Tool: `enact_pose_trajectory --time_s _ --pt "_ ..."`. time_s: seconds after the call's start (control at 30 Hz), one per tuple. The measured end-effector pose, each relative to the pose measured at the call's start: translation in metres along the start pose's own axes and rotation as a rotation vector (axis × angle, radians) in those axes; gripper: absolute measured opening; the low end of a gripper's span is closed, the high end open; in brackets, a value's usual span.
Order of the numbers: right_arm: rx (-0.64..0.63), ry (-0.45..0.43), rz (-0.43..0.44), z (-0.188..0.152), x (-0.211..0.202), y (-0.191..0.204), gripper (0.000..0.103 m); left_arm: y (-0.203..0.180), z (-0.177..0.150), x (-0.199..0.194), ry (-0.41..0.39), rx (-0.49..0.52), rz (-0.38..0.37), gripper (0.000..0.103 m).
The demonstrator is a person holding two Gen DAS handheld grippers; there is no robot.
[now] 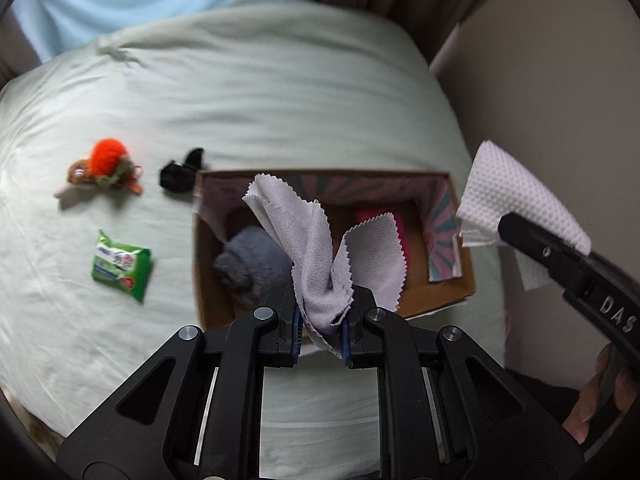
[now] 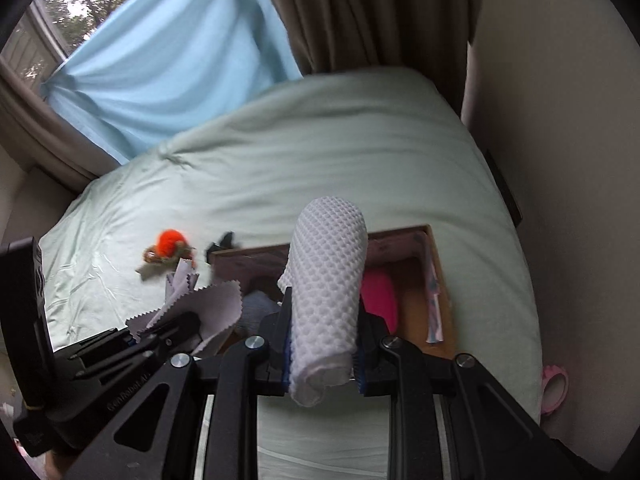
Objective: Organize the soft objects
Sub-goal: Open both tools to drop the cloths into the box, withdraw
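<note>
My left gripper [image 1: 322, 300] is shut on a lilac cloth with zigzag edges [image 1: 312, 248], held above the near edge of an open cardboard box [image 1: 440, 296] on the bed. Inside the box lie a grey fluffy item [image 1: 248, 264] and a pink item [image 1: 400, 232]. My right gripper [image 2: 322, 344] is shut on a white textured paper towel [image 2: 326, 280], held above the box [image 2: 436, 272]; it shows in the left wrist view [image 1: 516, 200] to the right of the box. The lilac cloth also shows at lower left in the right wrist view [image 2: 200, 304].
On the pale green bedsheet [image 1: 260, 112] left of the box lie an orange pompom toy [image 1: 106, 166], a black item [image 1: 180, 174] and a green packet [image 1: 122, 266]. A wall [image 2: 560, 120] is at the right, curtains [image 2: 168, 60] behind. A pink roll [image 2: 554, 394] sits beside the bed.
</note>
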State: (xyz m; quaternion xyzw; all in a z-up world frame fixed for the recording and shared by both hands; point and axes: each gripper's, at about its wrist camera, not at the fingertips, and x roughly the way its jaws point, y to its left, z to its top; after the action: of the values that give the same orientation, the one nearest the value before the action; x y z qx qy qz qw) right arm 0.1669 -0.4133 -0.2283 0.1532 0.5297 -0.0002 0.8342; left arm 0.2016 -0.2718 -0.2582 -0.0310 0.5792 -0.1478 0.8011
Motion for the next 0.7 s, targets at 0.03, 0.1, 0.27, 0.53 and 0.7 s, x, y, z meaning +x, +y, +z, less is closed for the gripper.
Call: enact_pose_trajectory --time_s 0.03,0.1,0.27,0.53,0.7 --pt "0.013 0.02 0.001 0.002 0.009 -0.008 0.021 -0.004 0.002 0.011 0.02 0.009 0.009 0.012" --pt "0.043 0.061 0.006 0.005 0.026 -0.022 0.021 -0.01 0.006 0.037 0.068 0.026 0.03 0.012" --pt "0.072 0.156 -0.016 0.008 0.069 -0.044 0.021 -0.029 0.012 0.089 0.168 0.125 0.079 0.012" --pt "0.111 0.203 -0.004 0.004 0.107 -0.054 0.021 -0.036 0.018 0.122 0.232 0.223 0.111 0.013" --pt "0.091 0.186 -0.023 0.007 0.11 -0.052 0.102 -0.032 0.015 0.135 0.301 0.322 0.27 0.074"
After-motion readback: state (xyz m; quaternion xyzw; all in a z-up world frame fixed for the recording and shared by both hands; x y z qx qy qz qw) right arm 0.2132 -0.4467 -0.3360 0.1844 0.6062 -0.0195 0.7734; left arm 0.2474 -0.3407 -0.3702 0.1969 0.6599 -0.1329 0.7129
